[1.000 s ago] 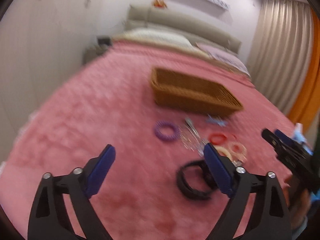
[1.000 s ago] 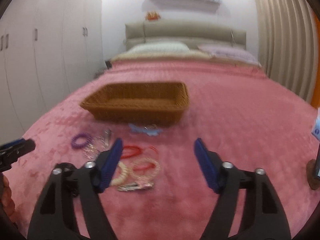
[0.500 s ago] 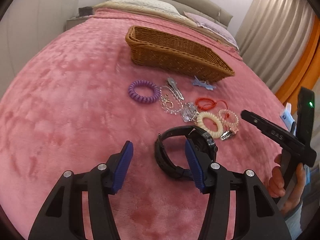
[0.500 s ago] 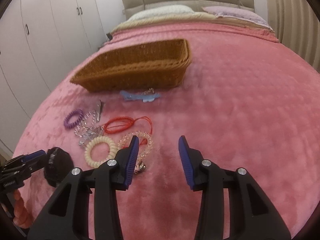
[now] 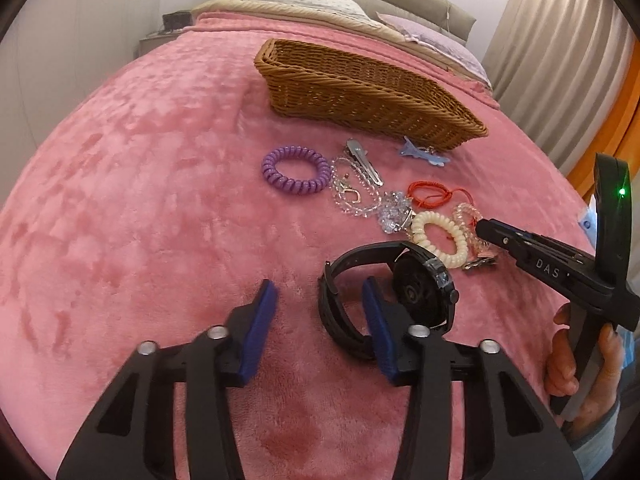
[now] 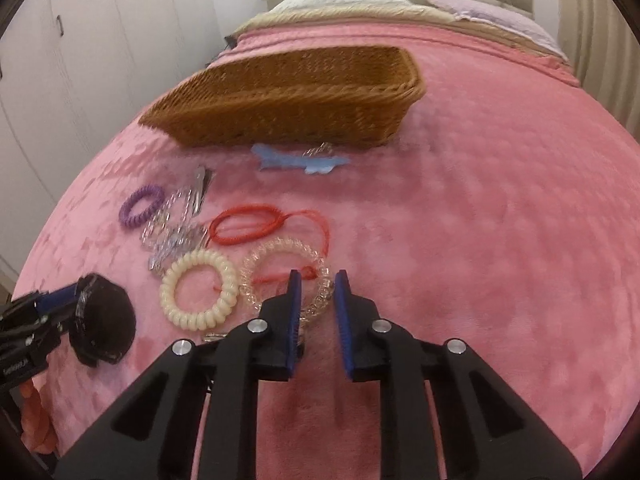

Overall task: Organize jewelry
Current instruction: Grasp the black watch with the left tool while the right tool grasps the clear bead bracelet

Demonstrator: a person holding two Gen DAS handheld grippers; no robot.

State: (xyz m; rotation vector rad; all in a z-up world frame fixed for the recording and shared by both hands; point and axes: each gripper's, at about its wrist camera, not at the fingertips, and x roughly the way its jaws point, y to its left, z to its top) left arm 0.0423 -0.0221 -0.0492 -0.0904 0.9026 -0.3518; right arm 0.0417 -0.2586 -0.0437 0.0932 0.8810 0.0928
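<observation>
L gripper [image 5: 318, 300] low over the pink blanket [image 5: 140, 200], jaws about a third open, just been closing. Black watch [image 5: 384, 284] lies w/ its strap looped up; my R-side blue pad sits inside the loop, against or just beside the strap, L-side pad out on bare blanket, so nothing clamped yet. Watch face tilts up on the far side of that pad. R gripper [image 6: 318, 296] also low, jaws nearly together, just been closing too; near rim of the clear coil hair tie [image 6: 280, 272] runs between the blue pads. Can't tell if pads actually press it: small gap visible, coil looks undeformed. A red knot sits just past the L pad tip. Cream coil hair tie [image 6: 198, 290] beside the clear one, touching or nearly. Red cord bracelet [image 6: 248, 226] just beyond both, its tail curving round the clear coil. Clear bead chain [image 5: 356, 196] w/ crystal cluster lies between purple coil hair tie [image 5: 294, 170] and the cream one; silver hair clip [image 5: 364, 156] at its far end. Blue plane-shaped clip [image 6: 300, 160] right against the near wall of the wicker basket [image 6: 288, 100], a bit of chain on it. Small silver clip half hidden under the cream coil's near edge. Basket sits beyond all the pieces; inside not visible from here. Pillows [image 6: 340, 0] and headboard at far end of bed, wardrobe doors [image 6: 80, 40] on the left side of the R view, curtains [image 5: 560, 60] on the right side of the L view. My R hand [image 5: 576, 364] shows wrapped round its gripper's handle, green light lit on it.
</observation>
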